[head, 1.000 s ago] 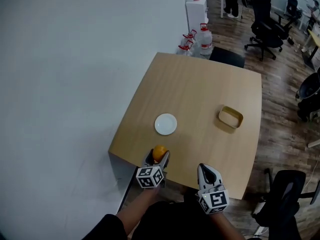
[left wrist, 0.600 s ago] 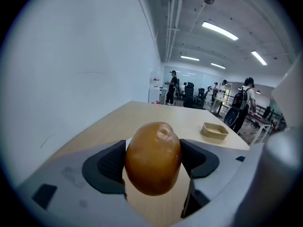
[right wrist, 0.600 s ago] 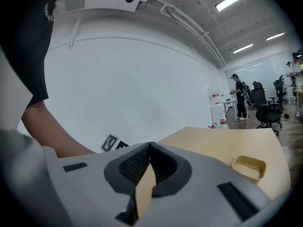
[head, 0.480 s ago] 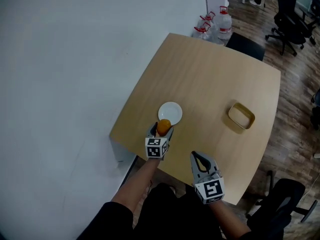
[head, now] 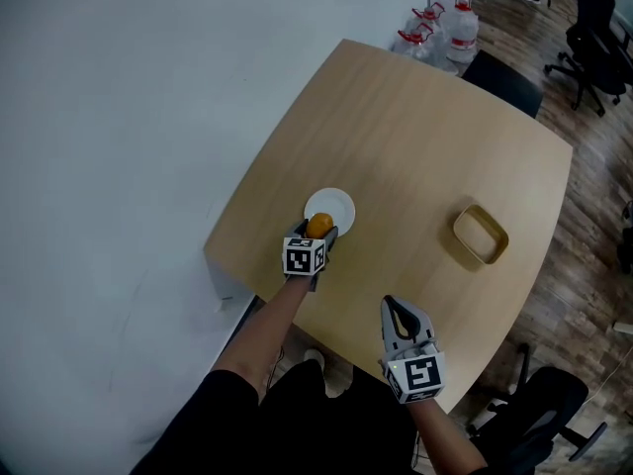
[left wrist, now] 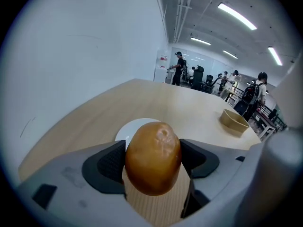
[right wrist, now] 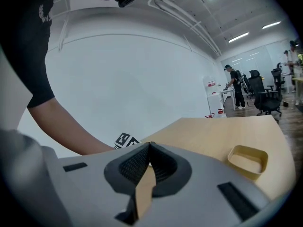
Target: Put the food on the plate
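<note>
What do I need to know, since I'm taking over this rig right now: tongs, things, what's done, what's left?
Left tongs: shut on the orange-brown food, held at the near edge of the white plate.
Right tongs: shut, empty, over the table near its front edge.
Done: the food is gripped and brought to the plate.
Left: likely carry it over the plate's middle, lower it, then open the left tongs.

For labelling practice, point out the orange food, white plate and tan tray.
orange food (left wrist: pixel 152 157), left gripper view, its front face.
white plate (head: pixel 338 204), head view, bare middle.
tan tray (head: pixel 481 236), head view, inner floor.
</note>
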Tool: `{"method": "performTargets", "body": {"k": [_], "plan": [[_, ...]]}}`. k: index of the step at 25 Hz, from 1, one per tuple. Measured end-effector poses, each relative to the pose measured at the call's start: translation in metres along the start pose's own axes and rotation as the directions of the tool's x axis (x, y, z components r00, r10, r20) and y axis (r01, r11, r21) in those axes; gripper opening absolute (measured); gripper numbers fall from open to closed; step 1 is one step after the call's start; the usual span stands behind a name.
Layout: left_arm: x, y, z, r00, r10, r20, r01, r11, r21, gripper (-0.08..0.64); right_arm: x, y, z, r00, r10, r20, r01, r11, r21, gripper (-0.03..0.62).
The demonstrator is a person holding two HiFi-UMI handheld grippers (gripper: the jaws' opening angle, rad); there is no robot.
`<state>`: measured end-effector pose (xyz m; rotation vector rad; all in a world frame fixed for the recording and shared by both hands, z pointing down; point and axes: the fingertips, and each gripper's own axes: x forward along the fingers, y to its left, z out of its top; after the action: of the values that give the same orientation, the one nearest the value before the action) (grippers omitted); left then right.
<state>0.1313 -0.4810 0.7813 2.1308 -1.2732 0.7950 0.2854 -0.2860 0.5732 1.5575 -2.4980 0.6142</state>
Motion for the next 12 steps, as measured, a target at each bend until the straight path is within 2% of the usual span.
{"method": "performTargets", "body": {"k": [3, 6, 8, 12], "plan": [[0.012, 0.005, -0.002, 0.999, 0.03, -0.013, -0.03, 1.0, 0.009, 0.328, -0.001, -0.01, 0.0, 1.0, -0.014, 0.001, 0.014, 1.0, -0.011, 0.06], [0.025, 0.006, -0.003, 0.998, 0.064, -0.022, -0.063, 0.997, 0.041, 0.328, -0.004, -0.03, -0.005, 0.998, -0.064, -0.002, 0.064, 0.998, 0.016, 0.06], [0.033, 0.004, -0.004, 0.998, 0.063, -0.026, -0.061, 0.996, 0.065, 0.328, -0.008, -0.039, -0.011, 0.996, -0.092, -0.013, 0.092, 0.995, 0.035, 0.06], [0.043, 0.002, -0.004, 0.998, 0.055, -0.015, -0.053, 0.989, 0.135, 0.328, -0.016, -0.041, -0.02, 0.994, -0.1, -0.034, 0.101, 0.995, 0.009, 0.06]]}}
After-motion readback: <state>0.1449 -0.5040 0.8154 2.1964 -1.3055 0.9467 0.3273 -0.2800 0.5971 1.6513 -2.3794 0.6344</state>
